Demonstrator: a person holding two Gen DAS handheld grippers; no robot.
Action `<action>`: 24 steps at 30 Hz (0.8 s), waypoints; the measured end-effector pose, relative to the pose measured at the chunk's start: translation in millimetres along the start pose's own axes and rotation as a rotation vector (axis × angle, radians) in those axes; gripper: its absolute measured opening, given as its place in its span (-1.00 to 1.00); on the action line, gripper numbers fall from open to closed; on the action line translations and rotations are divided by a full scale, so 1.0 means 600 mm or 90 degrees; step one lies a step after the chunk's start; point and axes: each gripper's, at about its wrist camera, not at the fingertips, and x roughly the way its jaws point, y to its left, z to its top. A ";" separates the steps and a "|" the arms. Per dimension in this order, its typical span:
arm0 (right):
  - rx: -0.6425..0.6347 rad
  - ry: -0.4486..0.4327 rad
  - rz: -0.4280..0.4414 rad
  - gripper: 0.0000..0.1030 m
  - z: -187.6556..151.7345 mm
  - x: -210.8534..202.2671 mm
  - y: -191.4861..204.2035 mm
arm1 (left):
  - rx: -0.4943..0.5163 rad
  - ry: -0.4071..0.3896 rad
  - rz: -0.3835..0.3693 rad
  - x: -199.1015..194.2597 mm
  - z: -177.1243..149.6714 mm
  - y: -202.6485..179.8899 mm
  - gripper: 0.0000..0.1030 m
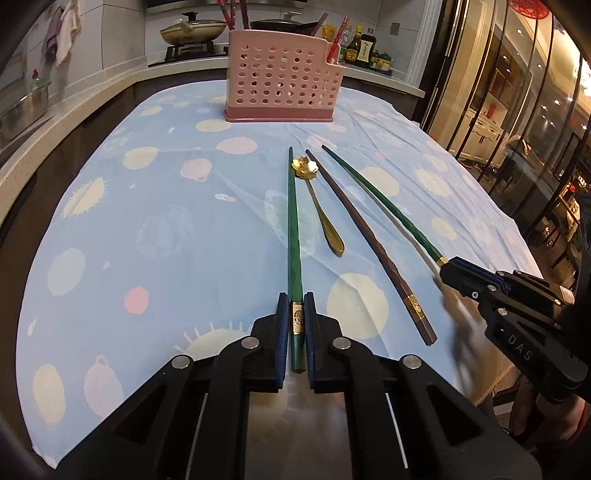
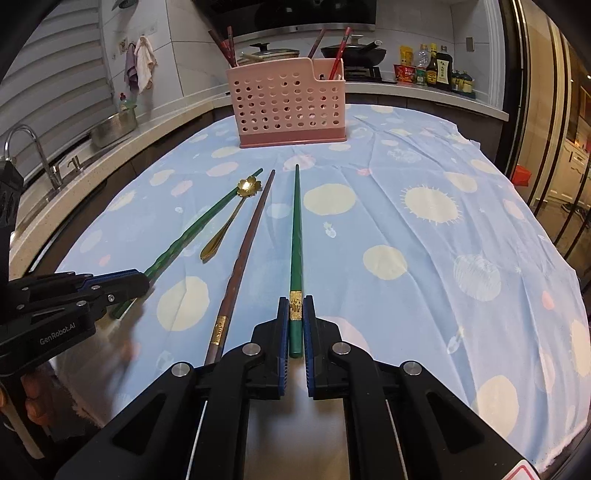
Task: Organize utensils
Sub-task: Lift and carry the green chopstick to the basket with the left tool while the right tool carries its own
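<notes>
Two green chopsticks, a brown chopstick [image 1: 365,243] and a gold flower-handled spoon [image 1: 319,201] lie on the blue patterned cloth [image 1: 147,229]. My left gripper [image 1: 296,317] is shut on the left green chopstick [image 1: 293,229] at its gold band. It shows in the right wrist view [image 2: 136,284]. My right gripper [image 2: 296,317] is shut on the other green chopstick [image 2: 295,229] at its gold band, and shows in the left wrist view [image 1: 448,271]. A pink perforated utensil holder [image 1: 282,79] stands at the cloth's far end with several red chopsticks in it.
A counter curves behind the table with pans on a stove [image 1: 192,31] and sauce bottles [image 1: 360,48]. A sink and tap [image 2: 33,155] are on the left. Glass doors [image 1: 517,110] stand on the right. The cloth's near edge hangs over the table.
</notes>
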 end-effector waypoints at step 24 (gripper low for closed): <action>-0.005 -0.216 0.029 -0.87 0.202 -0.164 -0.040 | 0.036 -0.236 0.030 -0.167 0.203 -0.001 -0.87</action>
